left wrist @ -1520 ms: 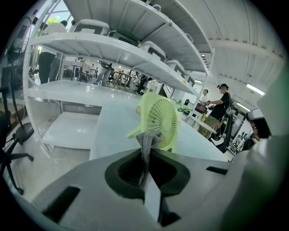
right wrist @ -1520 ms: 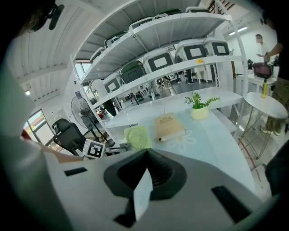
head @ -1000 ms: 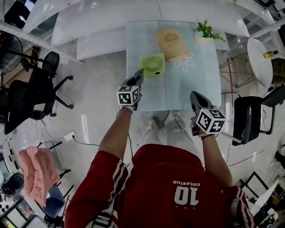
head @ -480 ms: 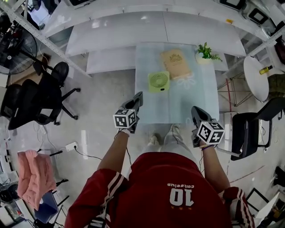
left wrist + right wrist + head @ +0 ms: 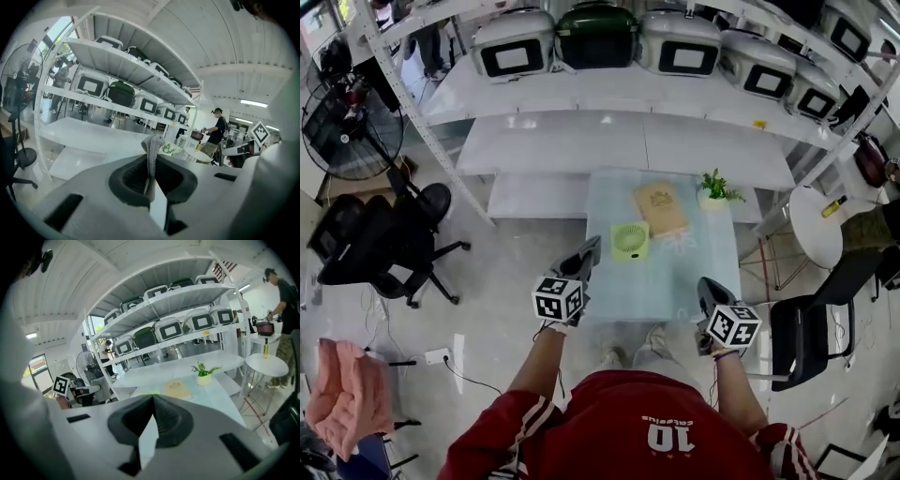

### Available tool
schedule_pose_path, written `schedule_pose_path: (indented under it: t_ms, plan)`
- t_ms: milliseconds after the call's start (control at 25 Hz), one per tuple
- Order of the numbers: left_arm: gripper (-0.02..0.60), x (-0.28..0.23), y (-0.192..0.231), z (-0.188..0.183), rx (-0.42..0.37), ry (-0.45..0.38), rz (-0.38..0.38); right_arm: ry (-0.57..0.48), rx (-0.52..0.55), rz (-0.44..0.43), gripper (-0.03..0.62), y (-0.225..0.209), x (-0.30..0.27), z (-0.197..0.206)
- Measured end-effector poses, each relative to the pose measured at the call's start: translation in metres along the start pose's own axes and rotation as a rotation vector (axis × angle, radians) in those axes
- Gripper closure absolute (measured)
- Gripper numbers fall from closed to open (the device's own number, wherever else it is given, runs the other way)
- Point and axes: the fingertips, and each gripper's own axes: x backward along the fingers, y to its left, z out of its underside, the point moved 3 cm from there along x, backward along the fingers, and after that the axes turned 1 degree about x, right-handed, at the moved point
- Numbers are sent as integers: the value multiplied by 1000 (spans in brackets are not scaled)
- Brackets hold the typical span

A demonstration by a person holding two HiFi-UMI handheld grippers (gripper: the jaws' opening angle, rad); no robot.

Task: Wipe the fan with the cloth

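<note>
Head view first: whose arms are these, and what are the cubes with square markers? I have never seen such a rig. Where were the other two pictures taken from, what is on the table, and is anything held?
There is no robot here. A person in a red shirt holds a left hand-held gripper and a right hand-held gripper; the marker cubes are part of them. The head view comes from a camera on the person's head, looking down. The other two pictures come from a camera riding on each gripper, looking along its jaws. On the table are a green fan, a brown pad and a small plant. The left jaws are shut on a grey cloth. The right jaws are shut with nothing between them. Neither gripper touches the fan.
</note>
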Motion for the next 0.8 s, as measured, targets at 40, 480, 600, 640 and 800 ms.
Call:
schedule_pose_path:
  t_ms: [40,480,600,640,800]
  plan:
    - [555,3,-5,-10,3,-20,9,-18,2,4,589,0,4,-8]
    - [555,55,-62,-34,13,-118,40,-136,44,-25,589,-1,52,-53]
    - [555,68,-94,-34,2,-138,49,-157,57,-58,589,1,74,-56]
    - [555,73,-107,-35,-6,-143,52,-160,59,-69,589,2,82,-56]
    - [555,94,-165,-42,-45,-170,73,-177,91,-96,589,3,128,-58]
